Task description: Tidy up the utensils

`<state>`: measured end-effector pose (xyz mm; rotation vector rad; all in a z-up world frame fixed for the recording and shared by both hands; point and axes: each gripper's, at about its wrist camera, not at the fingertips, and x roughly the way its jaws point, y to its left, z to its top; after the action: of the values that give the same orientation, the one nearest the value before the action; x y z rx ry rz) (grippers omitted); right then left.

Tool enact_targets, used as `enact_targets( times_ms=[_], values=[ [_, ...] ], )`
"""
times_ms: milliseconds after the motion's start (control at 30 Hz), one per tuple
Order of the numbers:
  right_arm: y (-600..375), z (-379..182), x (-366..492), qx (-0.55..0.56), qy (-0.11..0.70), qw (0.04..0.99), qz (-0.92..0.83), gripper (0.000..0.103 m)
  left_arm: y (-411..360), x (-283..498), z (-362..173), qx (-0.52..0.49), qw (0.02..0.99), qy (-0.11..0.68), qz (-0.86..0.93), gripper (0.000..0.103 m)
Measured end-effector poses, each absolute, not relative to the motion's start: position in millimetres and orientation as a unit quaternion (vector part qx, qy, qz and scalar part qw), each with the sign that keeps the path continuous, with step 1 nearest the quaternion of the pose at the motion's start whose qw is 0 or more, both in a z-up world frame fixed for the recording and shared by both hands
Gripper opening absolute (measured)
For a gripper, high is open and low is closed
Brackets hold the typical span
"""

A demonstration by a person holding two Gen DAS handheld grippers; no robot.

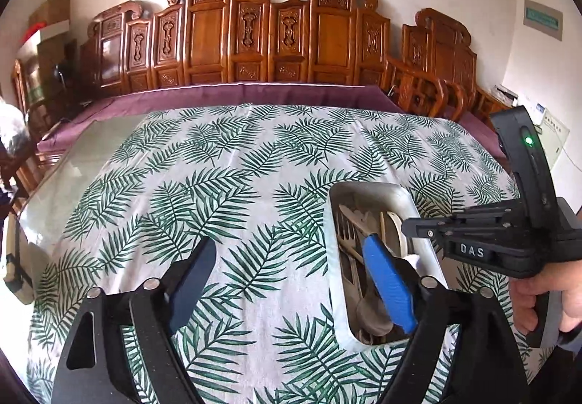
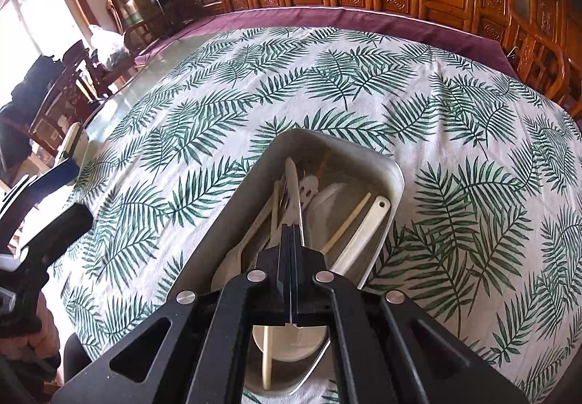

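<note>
Your right gripper (image 2: 294, 240) is clamped on a knife (image 2: 293, 193), blade down the tray (image 2: 232, 207) near the table's near edge; left gripper (image 1: 291, 280) gapes, empty.

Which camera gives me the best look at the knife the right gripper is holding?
The right wrist view: the right gripper is shut on the knife, whose blade runs straight ahead over the metal tray. The left wrist view shows the tray and the right gripper from the side; there the knife cannot be told apart.
</note>
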<state>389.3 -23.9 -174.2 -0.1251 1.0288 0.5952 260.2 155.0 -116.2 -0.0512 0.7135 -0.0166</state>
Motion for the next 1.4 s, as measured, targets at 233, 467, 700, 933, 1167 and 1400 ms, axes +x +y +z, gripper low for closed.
enact_targets(
  times_ms=[233, 467, 700, 933, 1167, 1400],
  values=[
    [-23.6, -183.1, 389.6, -0.053, 0.493, 0.821, 0.282, 0.000, 158.0, 253.7, -121.1, -0.022, 0.934, 0.356, -0.008, 0.082],
    [-38.5, -178.8, 380.5, -0.054, 0.485, 0.828, 0.276, 0.000, 149.6, 251.3, -120.3, -0.017, 0.934, 0.357, -0.011, 0.086],
    [-68.0, -168.9, 370.4, -0.047, 0.467, 0.844, 0.259, 0.002, 131.3, 253.1, -118.9, -0.013, 0.932, 0.363, -0.017, 0.090],
    [-100.4, -148.8, 355.4, -0.040, 0.446, 0.860, 0.243, 0.010, 109.0, 252.6, -108.5, -0.009, 0.933, 0.360, -0.022, 0.092],
    [-132.6, -122.1, 330.8, -0.032, 0.417, 0.882, 0.220, 0.056, 80.9, 244.9, -96.2, 0.000, 0.933, 0.360, -0.029, 0.095],
    [-166.9, -95.6, 301.0, -0.023, 0.380, 0.906, 0.187, 0.097, 53.8, 228.4, -81.3, 0.020, 0.931, 0.362, -0.025, 0.095]
  ],
)
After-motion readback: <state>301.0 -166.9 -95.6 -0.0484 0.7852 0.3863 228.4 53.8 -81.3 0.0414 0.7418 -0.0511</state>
